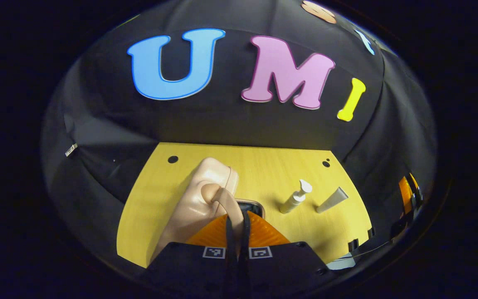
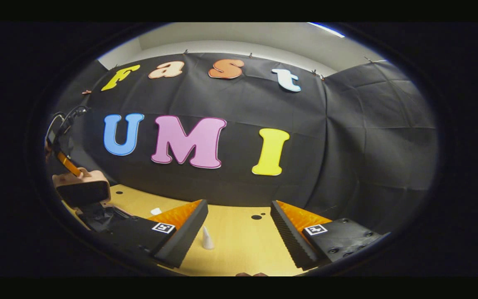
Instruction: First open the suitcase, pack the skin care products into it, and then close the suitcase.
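A pale pink suitcase [image 1: 199, 195] stands on the yellow table [image 1: 264, 166], its lid tilted up. My left gripper [image 1: 237, 216] is shut on the lid's handle [image 1: 218, 193], which runs down between the fingers. To the right stand a white pump bottle [image 1: 295, 199] and a beige tube [image 1: 332, 199]. In the right gripper view the raised lid [image 2: 82, 189] hangs from the left gripper [image 2: 71, 166] over the dark open base [image 2: 102, 216]. My right gripper [image 2: 238, 205] is open above the table, with the tube [image 2: 208, 238] standing low between its fingers and the bottle's top [image 2: 156, 211] behind the left finger.
Black cloth walls close the booth behind and beside the table [image 2: 239, 249]. Small round holes [image 1: 173, 159] mark the tabletop near its far edge. The right gripper [image 1: 407, 195] hovers off the table's right side in the left gripper view.
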Available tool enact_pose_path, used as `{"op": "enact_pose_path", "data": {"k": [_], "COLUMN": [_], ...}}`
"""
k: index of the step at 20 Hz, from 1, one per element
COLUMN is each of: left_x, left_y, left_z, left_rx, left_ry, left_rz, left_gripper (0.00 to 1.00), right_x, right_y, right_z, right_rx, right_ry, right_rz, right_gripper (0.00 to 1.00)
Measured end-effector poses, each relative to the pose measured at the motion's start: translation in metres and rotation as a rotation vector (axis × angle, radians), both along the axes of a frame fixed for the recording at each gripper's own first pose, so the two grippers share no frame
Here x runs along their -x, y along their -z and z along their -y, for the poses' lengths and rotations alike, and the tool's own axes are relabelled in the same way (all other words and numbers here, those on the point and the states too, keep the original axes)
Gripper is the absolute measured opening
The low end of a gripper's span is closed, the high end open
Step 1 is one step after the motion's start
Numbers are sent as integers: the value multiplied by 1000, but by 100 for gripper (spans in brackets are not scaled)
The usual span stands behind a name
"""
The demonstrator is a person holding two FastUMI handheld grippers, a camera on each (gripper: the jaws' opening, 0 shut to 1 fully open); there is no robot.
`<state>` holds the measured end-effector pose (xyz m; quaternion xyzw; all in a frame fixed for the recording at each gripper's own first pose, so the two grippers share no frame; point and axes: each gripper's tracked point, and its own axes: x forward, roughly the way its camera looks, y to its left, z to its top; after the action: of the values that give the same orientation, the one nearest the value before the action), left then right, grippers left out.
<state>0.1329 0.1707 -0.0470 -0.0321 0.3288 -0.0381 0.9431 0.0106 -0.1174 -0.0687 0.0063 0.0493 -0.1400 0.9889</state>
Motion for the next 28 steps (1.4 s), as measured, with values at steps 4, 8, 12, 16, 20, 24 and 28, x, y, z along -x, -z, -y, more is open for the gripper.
{"op": "enact_pose_path", "data": {"k": [4, 8, 12, 16, 20, 24, 28], "left_x": [-16, -43, -49, -47, -38, -50, -71], "left_y": [0, 33, 103, 187, 253, 216, 114], "left_z": [-107, -219, -331, -375, -380, -374, -273], "left_rx": [-16, -40, -82, 61, 96, 2, -29], "left_ry": [-69, -158, -272, -318, -374, -325, -139], "left_rz": [-19, -52, -179, -289, -357, -188, 126], "left_gripper": [6, 6, 6, 6, 3, 86, 97], "right_x": [-6, -8, -8, -2, 0, -1, -7], "right_y": [-12, -14, -16, -12, 11, 26, 54], "right_z": [-33, -55, -65, -73, -82, -89, -83], "right_rx": [26, 20, 31, 51, 44, 33, 9], "right_ry": [-3, 14, 71, 117, 138, 131, 138], "right_rz": [14, -10, -41, -106, -197, -225, -250], "right_gripper": [96, 97, 96, 96, 96, 96, 97]}}
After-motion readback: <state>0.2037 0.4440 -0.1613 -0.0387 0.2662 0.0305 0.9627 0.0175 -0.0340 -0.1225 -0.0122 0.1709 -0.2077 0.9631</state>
